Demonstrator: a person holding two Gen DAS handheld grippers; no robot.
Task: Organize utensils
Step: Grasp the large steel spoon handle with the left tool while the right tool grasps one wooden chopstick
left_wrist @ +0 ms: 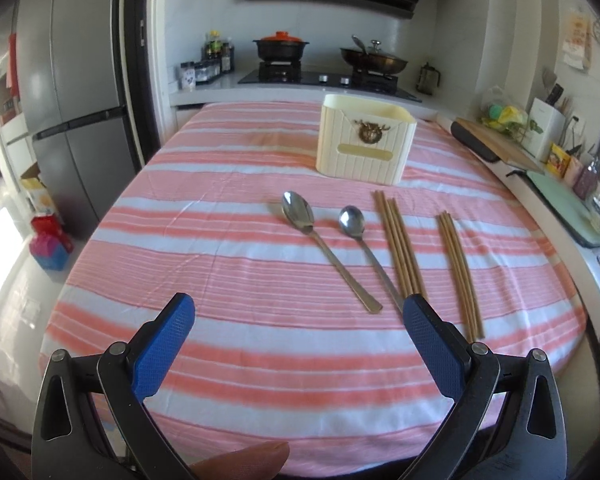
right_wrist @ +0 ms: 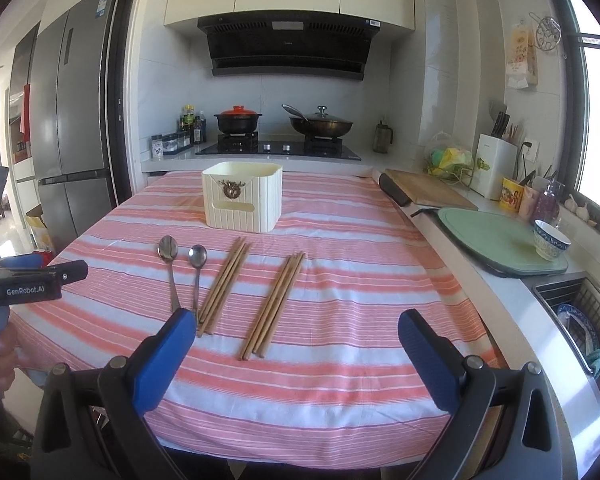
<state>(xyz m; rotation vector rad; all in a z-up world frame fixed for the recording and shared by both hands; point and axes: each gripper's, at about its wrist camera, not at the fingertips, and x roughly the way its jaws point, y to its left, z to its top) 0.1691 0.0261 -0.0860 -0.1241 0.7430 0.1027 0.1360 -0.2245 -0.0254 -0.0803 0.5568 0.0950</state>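
On the pink striped cloth (left_wrist: 228, 248) lie a larger spoon (left_wrist: 324, 248), a smaller spoon (left_wrist: 364, 248) and two bundles of wooden chopsticks (left_wrist: 400, 244) (left_wrist: 458, 272), side by side. A cream utensil holder (left_wrist: 366, 138) stands behind them. My left gripper (left_wrist: 298, 312) is open and empty, hovering in front of the spoons. In the right wrist view I see the holder (right_wrist: 242, 198), both spoons (right_wrist: 169, 268) (right_wrist: 197, 276) and both chopstick bundles (right_wrist: 224, 286) (right_wrist: 274, 304). My right gripper (right_wrist: 298, 326) is open and empty, just before the right bundle.
The left gripper's body (right_wrist: 32, 282) shows at the left edge of the right wrist view. A counter at the right holds a wooden board (right_wrist: 428, 194), a green board (right_wrist: 496, 240), a bowl (right_wrist: 551, 240) and a sink (right_wrist: 580, 316). The stove (right_wrist: 278, 148) is behind, the fridge (right_wrist: 72, 136) at left.
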